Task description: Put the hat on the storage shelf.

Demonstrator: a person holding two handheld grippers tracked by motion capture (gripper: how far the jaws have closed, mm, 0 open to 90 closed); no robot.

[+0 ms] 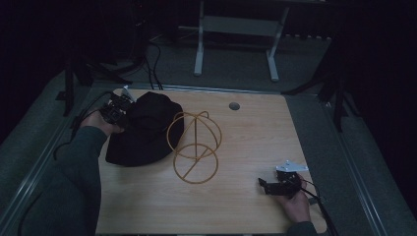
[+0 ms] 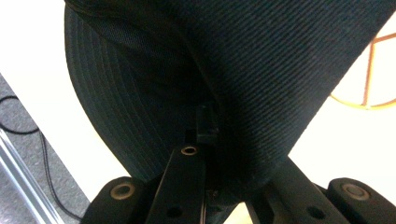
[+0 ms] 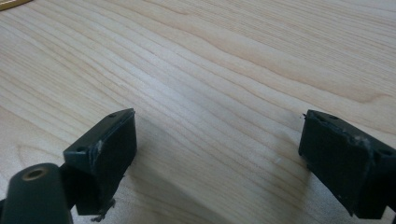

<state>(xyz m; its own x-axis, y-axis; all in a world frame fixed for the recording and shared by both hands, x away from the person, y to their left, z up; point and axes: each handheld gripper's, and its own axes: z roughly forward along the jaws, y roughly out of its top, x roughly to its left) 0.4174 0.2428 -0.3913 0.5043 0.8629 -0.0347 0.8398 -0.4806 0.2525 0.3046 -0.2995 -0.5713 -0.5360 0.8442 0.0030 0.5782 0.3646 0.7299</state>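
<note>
Left gripper is clamping the black fabric bucket hat at the table's far-left; gold wire stand is sitting just right of it; right gripper is idling wide open, well apart.

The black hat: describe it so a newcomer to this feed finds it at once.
Start at the wooden table and go to its far left corner. There the black hat lies, a soft dark cloth mound, with the left gripper shut on its edge. Unlike the gold wire stand beside it, it is solid fabric, not open hoops.

Wooden table — black hat, wire stand on it.
</note>
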